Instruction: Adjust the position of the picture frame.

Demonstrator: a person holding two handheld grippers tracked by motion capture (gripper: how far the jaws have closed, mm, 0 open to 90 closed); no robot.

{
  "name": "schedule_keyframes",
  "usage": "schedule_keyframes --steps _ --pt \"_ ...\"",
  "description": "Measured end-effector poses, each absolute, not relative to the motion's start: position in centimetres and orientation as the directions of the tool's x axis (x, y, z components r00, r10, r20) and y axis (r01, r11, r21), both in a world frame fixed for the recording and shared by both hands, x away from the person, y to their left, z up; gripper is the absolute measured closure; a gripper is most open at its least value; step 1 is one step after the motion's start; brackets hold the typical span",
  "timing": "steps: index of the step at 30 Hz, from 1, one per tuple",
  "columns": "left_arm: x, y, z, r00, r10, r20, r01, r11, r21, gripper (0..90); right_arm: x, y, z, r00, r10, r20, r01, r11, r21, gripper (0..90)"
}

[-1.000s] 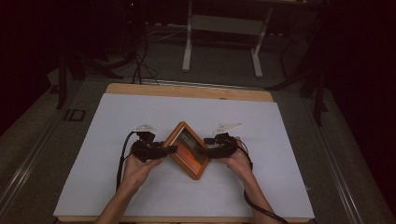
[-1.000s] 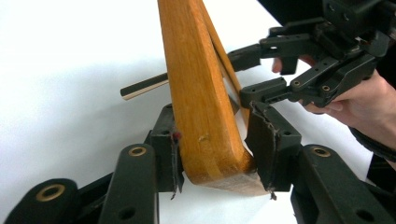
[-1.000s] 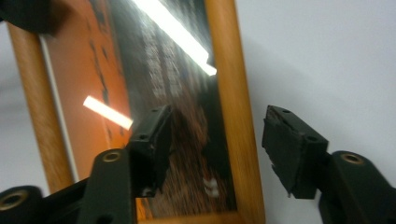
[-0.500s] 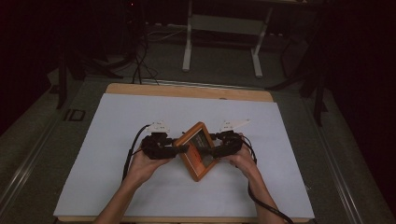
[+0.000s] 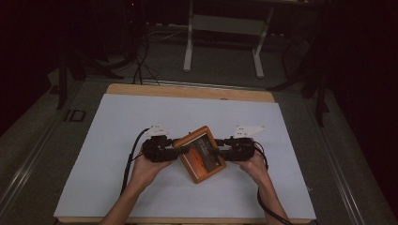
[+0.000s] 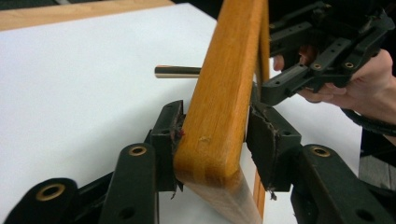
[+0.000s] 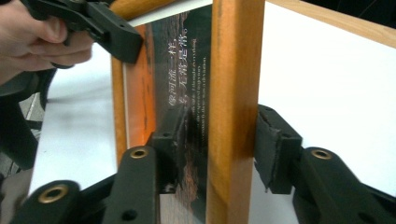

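Note:
An orange-brown wooden picture frame point(image 5: 199, 152) with a dark and orange print and white text is held just above the white-covered table point(image 5: 141, 117), turned at an angle. My left gripper point(image 5: 180, 149) clamps its left edge. In the left gripper view the jaws point(image 6: 217, 140) pinch a rounded corner of the frame point(image 6: 224, 93), and a metal peg point(image 6: 177, 71) sticks out behind it. My right gripper point(image 5: 218, 150) grips the opposite edge. The right gripper view has its jaws point(image 7: 222, 149) pressed on the wooden rail point(image 7: 233, 70), beside the print point(image 7: 187, 79).
A bare wooden strip point(image 5: 187, 91) runs along the table's far edge. Beyond it, on the dark floor, stand the white legs of a stand point(image 5: 190, 42) and some cables point(image 5: 141, 61). Broad white surface lies to either side of the hands.
Both hands have carried the frame slightly to the right and turned it, so it now lies flatter and less like a diamond. Both grippers kept their hold throughout.

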State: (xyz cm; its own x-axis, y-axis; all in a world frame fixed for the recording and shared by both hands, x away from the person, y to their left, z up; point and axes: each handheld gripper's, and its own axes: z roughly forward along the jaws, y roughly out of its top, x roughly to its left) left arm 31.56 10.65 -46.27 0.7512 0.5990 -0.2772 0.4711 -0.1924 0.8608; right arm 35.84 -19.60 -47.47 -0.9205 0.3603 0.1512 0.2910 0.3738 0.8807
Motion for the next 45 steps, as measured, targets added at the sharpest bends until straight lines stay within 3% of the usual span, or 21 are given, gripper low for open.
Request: schedule_keyframes --steps 7,14,20,36,45 --pt "30.9 9.9 -48.4 0.741 0.593 -0.314 0.497 -0.169 0.851 53.9 34.5 -20.8 -47.3 -0.916 0.37 0.155 0.294 0.357 0.887 63.0" --pt "30.8 8.4 -50.3 0.726 0.605 -0.326 0.54 -0.21 0.815 61.5 34.0 -22.9 -48.3 -0.871 0.446 0.205 0.375 0.337 0.863 63.4" --pt "30.9 7.0 -50.7 0.742 0.57 -0.352 0.549 -0.216 0.807 61.7 33.5 -24.0 -48.9 -0.852 0.468 0.236 0.41 0.315 0.856 64.3" --pt "31.3 7.2 -51.2 0.754 0.532 -0.384 0.568 -0.235 0.789 51.4 32.7 -23.4 -48.4 -0.885 0.424 0.189 0.333 0.294 0.896 65.1" --pt "31.4 7.9 -50.8 0.773 0.466 -0.431 0.572 -0.216 0.792 65.3 32.9 -23.6 -48.8 -0.864 0.456 0.213 0.372 0.293 0.881 65.1"
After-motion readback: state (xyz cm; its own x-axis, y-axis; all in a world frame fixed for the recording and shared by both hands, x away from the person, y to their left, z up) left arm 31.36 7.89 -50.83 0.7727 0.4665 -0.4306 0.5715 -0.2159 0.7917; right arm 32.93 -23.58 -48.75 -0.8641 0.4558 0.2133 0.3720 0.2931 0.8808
